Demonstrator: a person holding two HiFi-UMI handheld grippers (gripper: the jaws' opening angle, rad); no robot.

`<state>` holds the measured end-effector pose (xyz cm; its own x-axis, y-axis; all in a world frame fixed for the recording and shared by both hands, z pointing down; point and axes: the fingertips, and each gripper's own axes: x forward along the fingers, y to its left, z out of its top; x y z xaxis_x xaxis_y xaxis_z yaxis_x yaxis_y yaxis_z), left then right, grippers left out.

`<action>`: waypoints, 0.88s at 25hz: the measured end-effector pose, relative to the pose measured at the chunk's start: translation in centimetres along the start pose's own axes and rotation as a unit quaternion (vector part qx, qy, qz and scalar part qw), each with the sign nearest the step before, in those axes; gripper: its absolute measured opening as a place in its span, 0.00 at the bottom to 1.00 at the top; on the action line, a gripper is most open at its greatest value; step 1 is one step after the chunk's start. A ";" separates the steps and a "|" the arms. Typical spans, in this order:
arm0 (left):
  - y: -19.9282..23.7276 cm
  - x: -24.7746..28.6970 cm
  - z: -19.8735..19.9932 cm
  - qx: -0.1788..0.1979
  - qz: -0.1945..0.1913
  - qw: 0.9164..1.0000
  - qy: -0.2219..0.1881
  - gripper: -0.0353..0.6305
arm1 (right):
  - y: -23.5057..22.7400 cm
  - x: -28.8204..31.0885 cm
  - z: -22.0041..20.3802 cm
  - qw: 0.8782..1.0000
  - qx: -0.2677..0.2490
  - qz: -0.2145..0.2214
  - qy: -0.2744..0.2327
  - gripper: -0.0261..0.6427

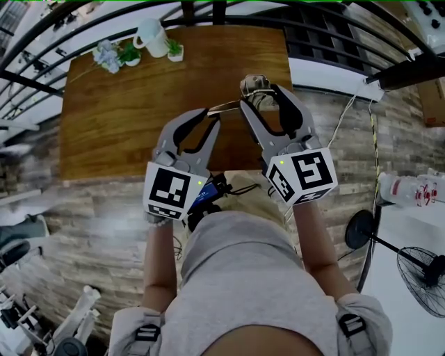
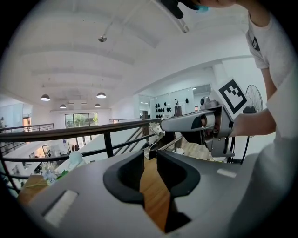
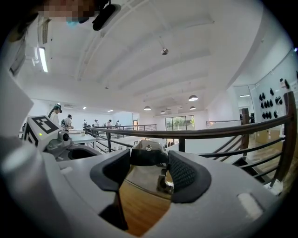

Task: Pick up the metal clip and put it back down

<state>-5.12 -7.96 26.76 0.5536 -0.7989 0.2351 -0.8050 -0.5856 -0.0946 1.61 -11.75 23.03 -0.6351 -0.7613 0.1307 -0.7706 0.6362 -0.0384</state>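
Both grippers hang side by side above the wooden table (image 1: 125, 118), near its right edge. The metal clip (image 1: 254, 85) is off the table, between them. My right gripper (image 1: 259, 94) is shut on the clip's dark body (image 3: 148, 149), with a shiny metal plate below the pads. A thin metal arm of the clip runs left to my left gripper (image 1: 211, 115). In the left gripper view the left gripper (image 2: 150, 155) has its jaws almost together, and the clip's thin metal end (image 2: 154, 139) sits at their tips.
A white pitcher (image 1: 154, 36) and small potted plants (image 1: 115, 54) stand at the table's far edge. A black railing (image 1: 208, 10) runs behind it. To the right are a cable, a bottle (image 1: 410, 189) on a white surface and a floor fan (image 1: 424, 274).
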 end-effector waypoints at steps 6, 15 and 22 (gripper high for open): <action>0.3 0.0 0.0 0.000 -0.001 1.000 0.001 0.19 | 0.1 0.4 0.2 1.000 -0.010 0.005 0.003 0.43; 0.7 1.1 -0.5 -0.006 0.004 1.000 0.013 0.19 | -0.7 1.4 -0.5 1.000 -0.003 0.014 0.017 0.43; 1.7 2.3 -1.5 -0.016 0.004 0.999 0.028 0.20 | -1.5 3.0 -1.6 0.999 0.010 0.020 0.034 0.43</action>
<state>-5.50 -10.61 28.64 0.5355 -0.7939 0.2878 -0.8159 -0.5743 -0.0661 0.94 -14.83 25.08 -0.6609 -0.7243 0.1965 -0.7459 0.6629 -0.0653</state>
